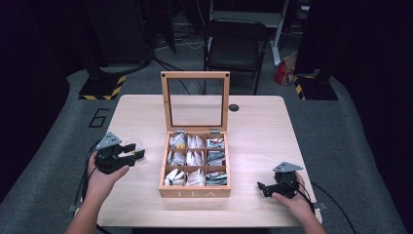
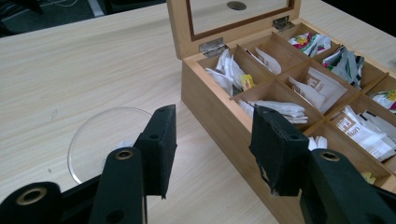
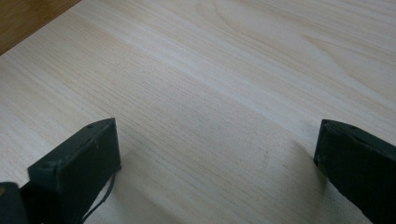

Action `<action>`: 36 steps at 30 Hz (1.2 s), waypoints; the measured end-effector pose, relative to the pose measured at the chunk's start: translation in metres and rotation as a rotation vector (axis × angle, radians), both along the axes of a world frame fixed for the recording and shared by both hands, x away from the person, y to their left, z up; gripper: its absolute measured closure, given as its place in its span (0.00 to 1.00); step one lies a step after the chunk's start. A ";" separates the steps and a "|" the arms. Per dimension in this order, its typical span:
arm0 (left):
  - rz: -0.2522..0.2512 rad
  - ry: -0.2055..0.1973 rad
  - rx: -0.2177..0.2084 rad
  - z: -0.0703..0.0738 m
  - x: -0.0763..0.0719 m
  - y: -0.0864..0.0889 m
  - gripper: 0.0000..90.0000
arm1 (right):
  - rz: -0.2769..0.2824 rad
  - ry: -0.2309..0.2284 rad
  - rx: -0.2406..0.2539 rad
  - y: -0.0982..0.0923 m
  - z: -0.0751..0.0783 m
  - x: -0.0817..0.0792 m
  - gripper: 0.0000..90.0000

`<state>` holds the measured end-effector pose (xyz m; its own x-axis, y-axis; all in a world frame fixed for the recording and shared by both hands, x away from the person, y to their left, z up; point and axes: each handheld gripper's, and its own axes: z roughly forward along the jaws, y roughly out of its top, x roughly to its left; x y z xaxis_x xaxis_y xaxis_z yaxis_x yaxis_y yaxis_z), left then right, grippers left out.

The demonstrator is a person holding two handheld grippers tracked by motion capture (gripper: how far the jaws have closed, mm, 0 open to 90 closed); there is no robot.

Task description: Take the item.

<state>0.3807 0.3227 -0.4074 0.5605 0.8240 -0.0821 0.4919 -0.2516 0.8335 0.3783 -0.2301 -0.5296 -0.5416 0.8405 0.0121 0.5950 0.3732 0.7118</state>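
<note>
Nine-compartment tea box (image 1: 195, 193), lid (image 1: 196, 100) upright at rear, "TEA" front toward the person.

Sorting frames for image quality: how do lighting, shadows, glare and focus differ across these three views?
High view: the pale wooden table is lit, the surroundings nearly black, detail soft. Left gripper view: sharp on the open wooden tea box; the clear round glass dish is faint, no strong glare. Right gripper view: soft shadows beside the right tool, wood grain slightly blurred.

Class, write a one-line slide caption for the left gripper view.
Open left gripper hovers beside a wooden tea box of sachets, a clear glass dish below it.
</note>
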 end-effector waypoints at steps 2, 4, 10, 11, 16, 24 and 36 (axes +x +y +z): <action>-0.003 0.001 -0.001 -0.002 -0.003 -0.001 0.52 | -0.001 -0.002 -0.002 0.000 0.000 0.000 0.00; -0.003 0.000 0.000 -0.003 -0.005 -0.002 0.52 | -0.001 0.000 0.001 0.000 0.000 0.000 0.00; -0.017 0.010 0.013 -0.010 -0.012 -0.004 0.47 | 0.001 0.001 0.000 0.000 0.000 0.000 0.00; -0.016 0.009 0.020 -0.013 -0.014 -0.004 0.46 | 0.000 0.000 0.000 0.000 0.000 0.000 0.00; -0.020 0.019 0.025 -0.019 -0.018 -0.003 0.44 | -0.001 -0.001 -0.002 0.000 0.000 0.000 0.00; -0.012 0.016 0.011 -0.033 -0.025 -0.001 0.45 | 0.001 0.000 0.000 0.000 0.000 0.000 0.00; -0.006 0.032 0.006 -0.055 -0.029 0.001 0.45 | 0.001 0.001 -0.001 0.000 0.000 0.000 0.00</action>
<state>0.3520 0.3240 -0.4625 0.5624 0.8214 -0.0951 0.5170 -0.2596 0.8157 0.3783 -0.2302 -0.5295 -0.5429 0.8397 0.0119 0.5948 0.3745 0.7113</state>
